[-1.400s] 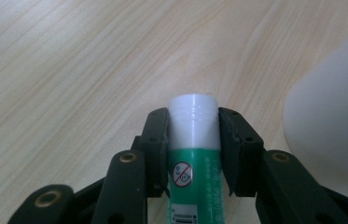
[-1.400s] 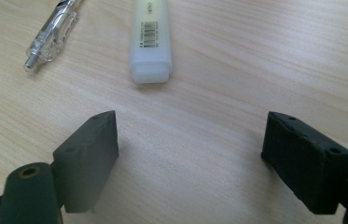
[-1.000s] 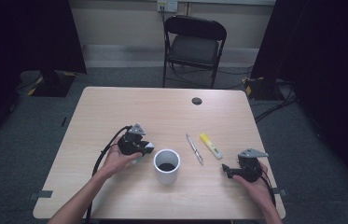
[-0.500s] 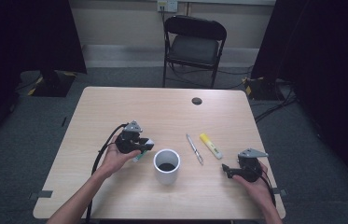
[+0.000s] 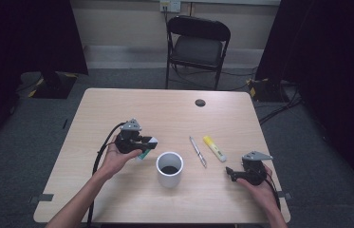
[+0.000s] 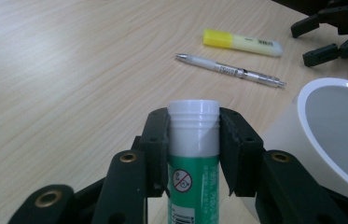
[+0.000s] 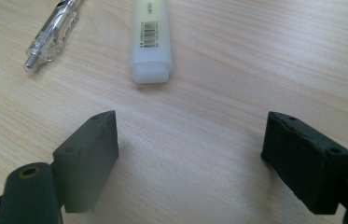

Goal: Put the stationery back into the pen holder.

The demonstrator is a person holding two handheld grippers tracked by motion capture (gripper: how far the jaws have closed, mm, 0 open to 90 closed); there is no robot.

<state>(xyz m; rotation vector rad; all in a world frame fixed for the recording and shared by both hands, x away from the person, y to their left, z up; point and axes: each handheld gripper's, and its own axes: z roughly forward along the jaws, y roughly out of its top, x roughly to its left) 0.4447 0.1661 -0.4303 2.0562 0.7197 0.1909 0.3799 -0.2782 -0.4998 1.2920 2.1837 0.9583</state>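
One camera hangs high on the person's side, looking forward and down over the whole surface (image 5: 117, 104). Two more ride close behind each pair of jaws, skimming low along them. Both gripper views share the yellow marker (image 6: 242, 41) and pen (image 6: 230, 70) lying beyond the jaws
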